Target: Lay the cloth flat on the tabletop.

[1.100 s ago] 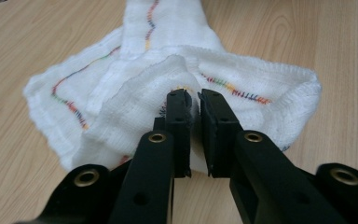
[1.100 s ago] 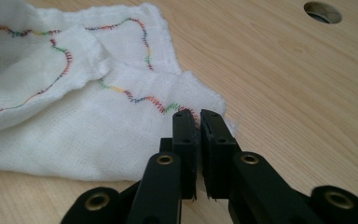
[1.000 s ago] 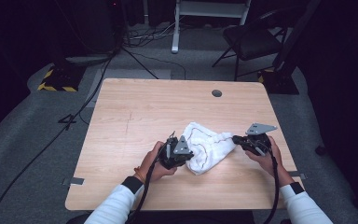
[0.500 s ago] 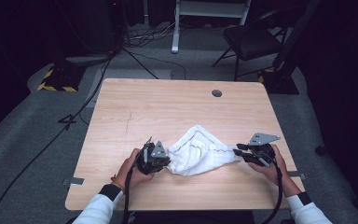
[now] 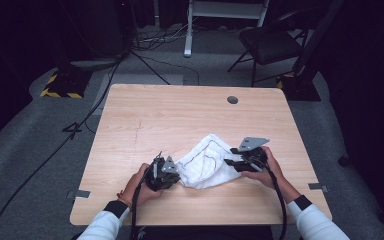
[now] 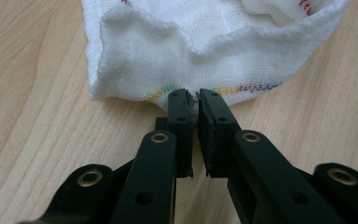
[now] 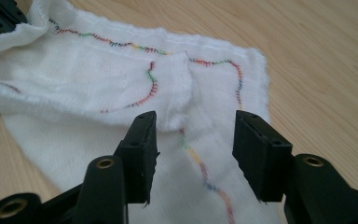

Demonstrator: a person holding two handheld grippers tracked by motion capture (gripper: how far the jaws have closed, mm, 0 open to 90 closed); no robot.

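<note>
A white cloth (image 5: pixel 206 162) with multicoloured stitched edging lies crumpled on the wooden table (image 5: pixel 180 115), near its front edge. My left gripper (image 5: pixel 172 175) is at the cloth's left end. In the left gripper view the left gripper (image 6: pixel 193 100) is shut on the stitched hem of the cloth (image 6: pixel 200 42). My right gripper (image 5: pixel 228 162) is at the cloth's right end. In the right gripper view the right gripper (image 7: pixel 195 135) stands open just above the cloth (image 7: pixel 121 84), its jaws straddling a folded flap, holding nothing.
A round dark grommet (image 5: pixel 232 99) sits in the table near its back right. Beyond the table on the grey floor stand a chair (image 5: pixel 270 45), a white stand (image 5: pixel 220 15) and trailing cables (image 5: pixel 80 125). Bare wood stretches behind the cloth.
Both grippers moved apart and nearer the front edge, pulling the bunched cloth wider. My left gripper then slid back right to the cloth's left end.
</note>
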